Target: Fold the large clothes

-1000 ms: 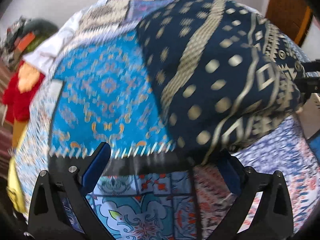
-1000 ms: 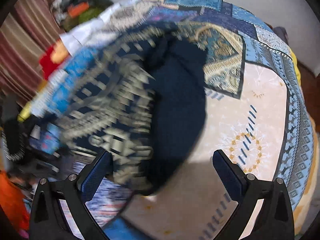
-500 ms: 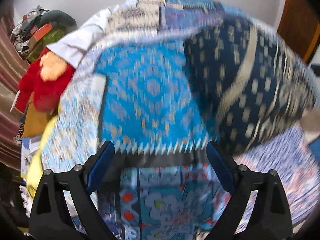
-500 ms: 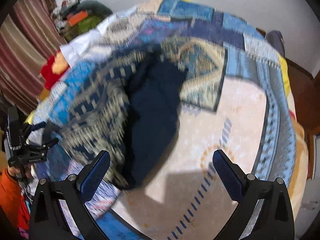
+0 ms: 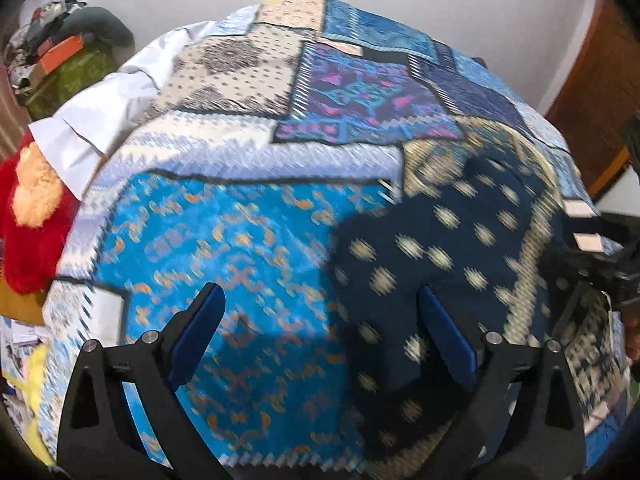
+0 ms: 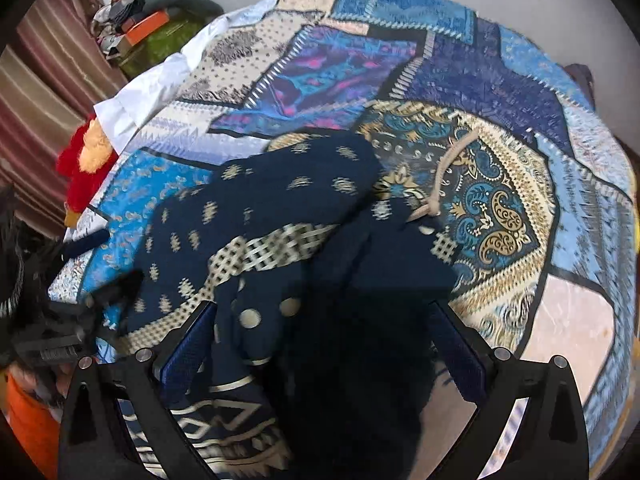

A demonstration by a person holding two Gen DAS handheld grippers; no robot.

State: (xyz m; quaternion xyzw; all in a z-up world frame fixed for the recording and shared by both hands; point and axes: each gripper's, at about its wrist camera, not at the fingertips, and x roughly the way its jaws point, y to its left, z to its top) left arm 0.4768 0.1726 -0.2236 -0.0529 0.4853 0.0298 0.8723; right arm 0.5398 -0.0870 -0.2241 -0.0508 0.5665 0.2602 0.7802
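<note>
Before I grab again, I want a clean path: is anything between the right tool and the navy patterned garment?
Nothing visible. The navy garment lies bunched on the patchwork bedspread directly ahead of the open right tool, its cloth already between the fingers.

A home bedroom: a bed under a blue patchwork bedspread [image 5: 256,248] fills the view, with a white pillow [image 5: 100,120] and red plush toy [image 5: 28,216] at its left edge and striped curtains [image 6: 44,92] beyond.
</note>
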